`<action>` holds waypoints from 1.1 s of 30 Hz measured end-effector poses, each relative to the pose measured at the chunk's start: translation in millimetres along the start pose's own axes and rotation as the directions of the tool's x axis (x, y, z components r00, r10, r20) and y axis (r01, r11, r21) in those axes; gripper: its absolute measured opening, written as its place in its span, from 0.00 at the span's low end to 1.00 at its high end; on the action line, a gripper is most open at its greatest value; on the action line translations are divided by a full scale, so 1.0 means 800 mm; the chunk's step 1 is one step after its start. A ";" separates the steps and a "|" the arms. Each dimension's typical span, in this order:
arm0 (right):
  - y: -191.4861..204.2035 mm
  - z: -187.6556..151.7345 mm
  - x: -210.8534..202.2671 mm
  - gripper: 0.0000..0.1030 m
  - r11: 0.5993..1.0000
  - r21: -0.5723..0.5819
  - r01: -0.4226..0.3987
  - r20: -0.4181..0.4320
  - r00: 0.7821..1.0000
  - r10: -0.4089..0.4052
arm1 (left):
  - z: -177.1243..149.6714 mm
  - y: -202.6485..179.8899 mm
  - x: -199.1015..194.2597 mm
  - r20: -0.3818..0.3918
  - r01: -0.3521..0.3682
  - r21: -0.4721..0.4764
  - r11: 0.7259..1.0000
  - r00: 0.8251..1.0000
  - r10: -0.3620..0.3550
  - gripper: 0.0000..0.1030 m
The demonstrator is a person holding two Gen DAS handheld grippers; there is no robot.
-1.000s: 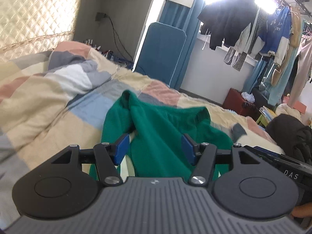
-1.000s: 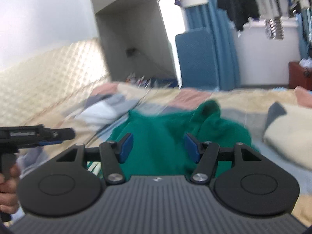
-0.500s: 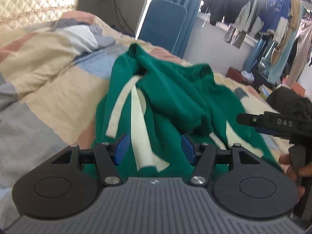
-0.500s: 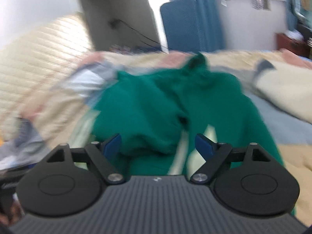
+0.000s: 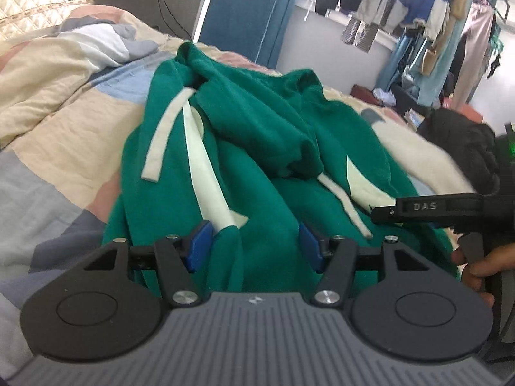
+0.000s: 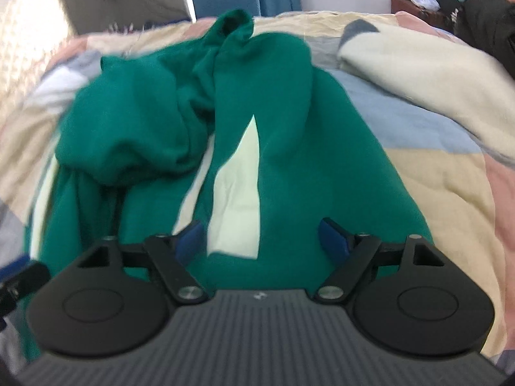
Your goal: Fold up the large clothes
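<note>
A large green garment with cream stripes lies crumpled on the patchwork quilt. My left gripper hangs open just over its near edge. A green fold shows between the blue pads, which do not press on it. In the right wrist view the same garment fills the middle, with a cream wedge near my right gripper. Its jaws are closing but still wide apart, with cloth under them and nothing pinched. The right gripper also shows in the left wrist view, held by a hand.
A cream blanket lies bunched on the bed right of the garment. A blue padded board stands beyond the bed. Clothes hang on a rack at the back right. A dark pile sits by the bed's right side.
Both grippers have dropped toward the garment and tipped downward, so it looks larger and nearer. The right jaws widened, then narrowed. The right gripper has come into the left wrist view.
</note>
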State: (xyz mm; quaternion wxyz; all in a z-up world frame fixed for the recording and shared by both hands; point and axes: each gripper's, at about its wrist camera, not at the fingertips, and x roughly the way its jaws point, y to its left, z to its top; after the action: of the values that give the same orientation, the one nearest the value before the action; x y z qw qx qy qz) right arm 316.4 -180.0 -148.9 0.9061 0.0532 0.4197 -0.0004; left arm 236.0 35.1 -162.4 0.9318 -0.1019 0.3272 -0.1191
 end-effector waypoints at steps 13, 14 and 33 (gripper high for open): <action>-0.057 0.021 -0.053 0.08 0.975 0.221 -0.034 0.164 0.986 -0.003 | 0.010 0.021 -0.019 0.029 -0.052 -0.016 0.999 0.998 0.053 0.09; -0.059 0.020 -0.053 0.08 0.974 0.223 -0.044 0.163 0.987 0.007 | 0.012 0.027 -0.022 0.029 -0.048 -0.031 0.998 0.998 0.049 0.09; -0.202 0.171 -0.058 0.07 0.951 0.295 -0.088 0.274 0.962 0.004 | 0.171 0.257 -0.117 0.139 -0.368 -0.240 0.898 0.903 0.407 0.06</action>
State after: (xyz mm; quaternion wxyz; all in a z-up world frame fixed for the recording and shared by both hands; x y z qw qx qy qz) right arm 383.1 -356.1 -41.1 0.9355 0.2015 0.2856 -0.0511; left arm 283.6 273.1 -58.0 0.9474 -0.1420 0.2632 0.1142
